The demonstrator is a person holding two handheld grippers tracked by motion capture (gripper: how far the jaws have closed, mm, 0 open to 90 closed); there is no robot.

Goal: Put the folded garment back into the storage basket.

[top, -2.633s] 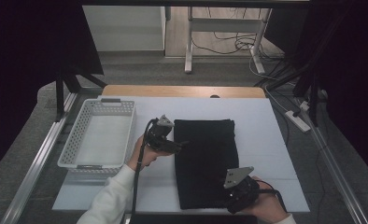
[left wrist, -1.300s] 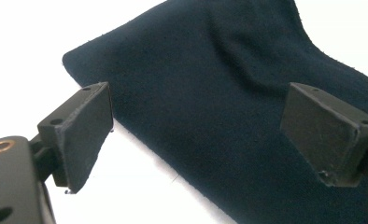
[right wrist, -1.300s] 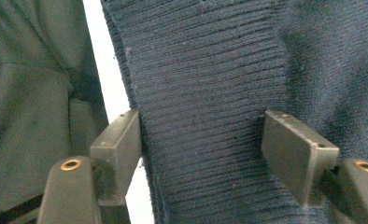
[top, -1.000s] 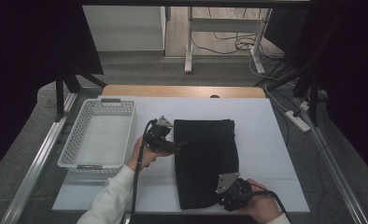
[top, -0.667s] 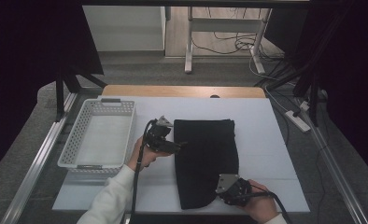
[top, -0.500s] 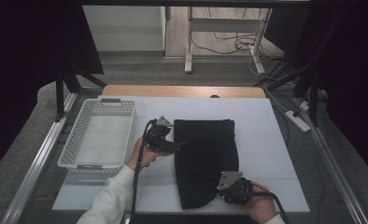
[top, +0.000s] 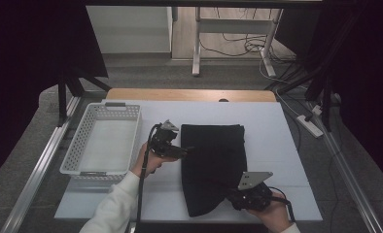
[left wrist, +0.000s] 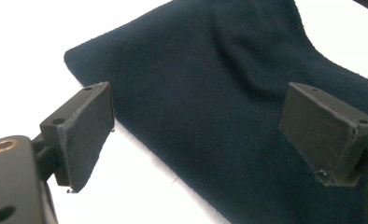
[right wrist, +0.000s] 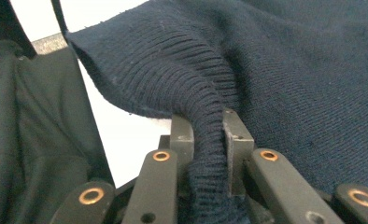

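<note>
A dark navy knitted garment (top: pixel 214 160) lies folded on the white table top (top: pixel 277 145). My left gripper (top: pixel 187 149) hovers at the garment's left edge, open, its two pads (left wrist: pixel 86 130) spread wide over the cloth (left wrist: pixel 247 93) without touching it. At the near right corner my right gripper (top: pixel 231 200) is shut on the ribbed hem (right wrist: pixel 205 116). Its jaws have just been closing and now pinch a fold of that hem (right wrist: pixel 209 154), which bunches up between them.
An empty white perforated basket (top: pixel 70 165) stands at the table's left. A wooden strip (top: pixel 189 94) runs along the far edge. A power strip (top: pixel 308 125) and cables lie on the floor to the right. Bare table top lies right of the garment.
The right gripper has moved in to the garment's near right corner and closed on the hem, which now lifts and curls. The left gripper has not moved.
</note>
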